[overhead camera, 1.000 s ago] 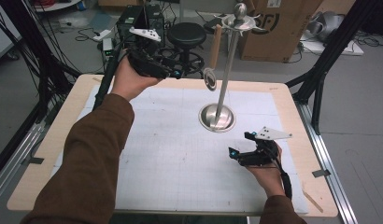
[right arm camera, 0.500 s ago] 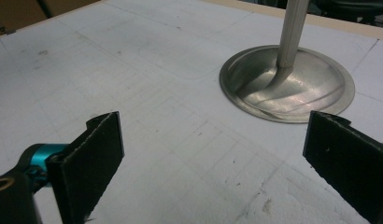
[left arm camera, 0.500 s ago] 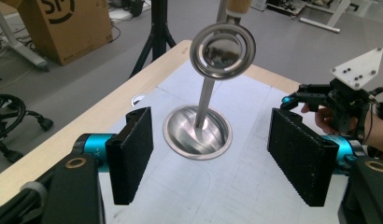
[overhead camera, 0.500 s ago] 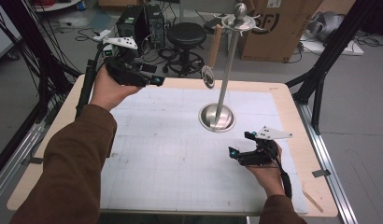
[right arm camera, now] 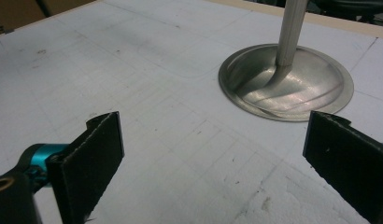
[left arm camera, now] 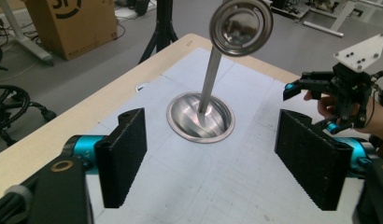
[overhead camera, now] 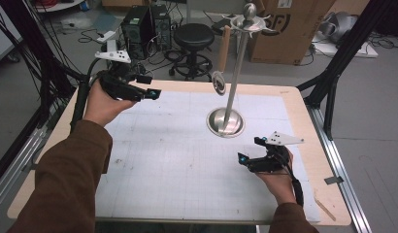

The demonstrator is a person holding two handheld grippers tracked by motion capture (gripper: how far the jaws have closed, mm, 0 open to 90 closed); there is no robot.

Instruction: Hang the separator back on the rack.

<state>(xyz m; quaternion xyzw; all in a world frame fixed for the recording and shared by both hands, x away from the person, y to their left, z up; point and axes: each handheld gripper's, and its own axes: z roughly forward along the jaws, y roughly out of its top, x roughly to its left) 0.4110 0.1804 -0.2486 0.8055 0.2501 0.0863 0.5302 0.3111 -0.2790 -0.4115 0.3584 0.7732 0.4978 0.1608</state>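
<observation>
Left gripper (overhead camera: pixel 149 93) has withdrawn from the wood-handled steel ladle (overhead camera: pixel 219 80) hanging on the steel stand (overhead camera: pixel 226 121), jaws just opened, empty; hanging complete. Right gripper (overhead camera: pixel 245 158) jaws apart, empty

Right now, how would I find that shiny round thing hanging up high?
Look at the white mat on the wooden table. On its far half a tall silver stand rises from a round metal base. The ladle hangs beside the pole by a wooden handle from the top hooks; it is the one thing dangling, its round bowl off the mat.
</observation>
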